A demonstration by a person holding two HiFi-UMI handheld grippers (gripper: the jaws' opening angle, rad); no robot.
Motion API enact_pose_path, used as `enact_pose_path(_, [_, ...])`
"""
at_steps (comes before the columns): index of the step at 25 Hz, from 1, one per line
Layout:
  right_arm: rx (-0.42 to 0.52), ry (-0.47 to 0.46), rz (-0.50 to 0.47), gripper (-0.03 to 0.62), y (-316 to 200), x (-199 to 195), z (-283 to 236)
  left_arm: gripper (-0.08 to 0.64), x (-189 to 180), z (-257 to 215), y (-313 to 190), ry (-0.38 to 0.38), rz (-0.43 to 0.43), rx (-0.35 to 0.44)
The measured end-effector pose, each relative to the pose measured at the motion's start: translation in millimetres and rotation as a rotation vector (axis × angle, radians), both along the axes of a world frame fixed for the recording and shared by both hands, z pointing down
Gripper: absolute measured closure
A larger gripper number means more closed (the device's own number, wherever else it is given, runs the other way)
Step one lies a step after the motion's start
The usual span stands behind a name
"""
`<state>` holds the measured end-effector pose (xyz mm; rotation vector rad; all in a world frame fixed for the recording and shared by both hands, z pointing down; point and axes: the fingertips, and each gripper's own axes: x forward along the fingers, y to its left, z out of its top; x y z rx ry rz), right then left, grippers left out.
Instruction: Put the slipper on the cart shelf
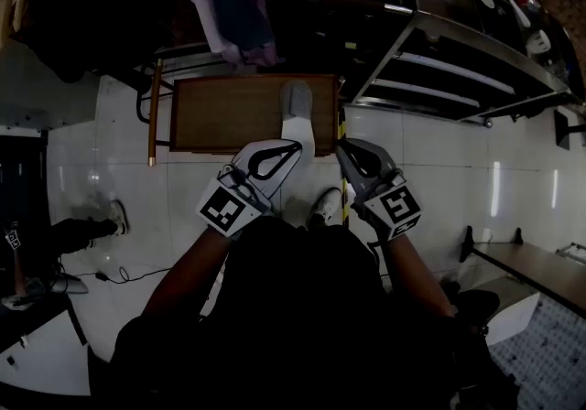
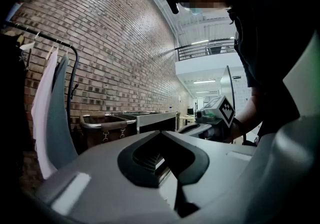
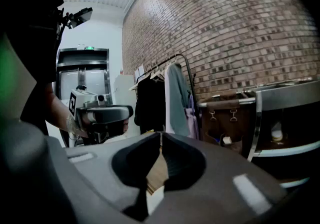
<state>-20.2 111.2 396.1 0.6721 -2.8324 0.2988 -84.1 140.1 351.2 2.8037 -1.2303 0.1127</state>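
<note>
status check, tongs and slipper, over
Left tongs shut, empty. Right tongs shut, empty. Slipper on wooden table, untouched. Path to metal cart looks open.

- one low brown wooden table
- one grey slipper on that table
- two pale grey grippers at the table's near edge: left gripper, right gripper
- one steel shelved cart right of the table

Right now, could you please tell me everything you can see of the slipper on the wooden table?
The slipper lies flat on the wooden table, near its right end, lengthwise toward the person. Its far part looks grey, its near part white, reaching the table's near edge. The shut left gripper hangs right beside that end; contact is unclear.
</note>
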Motion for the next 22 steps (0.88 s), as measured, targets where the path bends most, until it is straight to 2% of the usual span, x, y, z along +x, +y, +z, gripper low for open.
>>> enact_pose_path(4, [-0.070,0.070,-0.012,0.580,-12,-6,46,0.557,-2,10,-16,-0.019,-0.046,0.004])
enact_pose_path(8, [-0.265,0.143,-0.015,0.541,-16,-17,117,0.557,-7,21,-28,-0.043,-0.055,0.004])
enact_pose_path(18, [-0.726,0.255,0.157,0.349,-24,-43,284,0.557,-42,66,-62,-0.014,0.058,-0.077])
enact_pose_path(22, [-0.795,0.320,0.238,0.333,-34,-36,343,0.557,-53,84,-71,-0.005,0.103,-0.105])
